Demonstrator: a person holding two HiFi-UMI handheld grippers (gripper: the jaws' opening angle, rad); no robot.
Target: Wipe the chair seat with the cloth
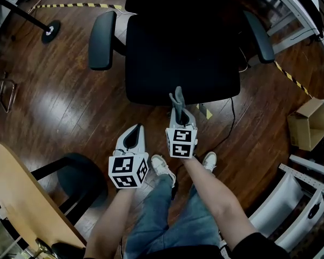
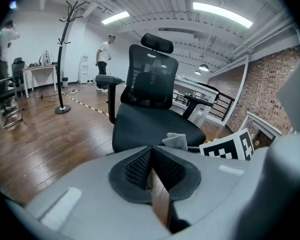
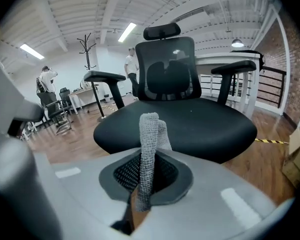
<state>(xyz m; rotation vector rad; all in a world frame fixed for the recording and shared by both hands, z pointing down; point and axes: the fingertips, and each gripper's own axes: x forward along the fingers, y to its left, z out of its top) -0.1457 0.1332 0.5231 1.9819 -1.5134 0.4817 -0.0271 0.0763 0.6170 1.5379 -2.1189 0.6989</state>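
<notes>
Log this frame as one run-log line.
right gripper: shut on cloth | left gripper: shut, empty | cloth at chair seat front edge, contact unclear

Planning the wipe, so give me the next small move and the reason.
Probably ease the right gripper forward and down until the grey cloth lies on the black chair seat. Its jaws are shut on the cloth, which stands upright at the seat's front edge, not yet flat on it.

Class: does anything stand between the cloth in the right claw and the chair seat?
Nothing visible does. The cloth, pinched in the right claw, points at the front edge of the chair seat; the seat is bare.
</notes>
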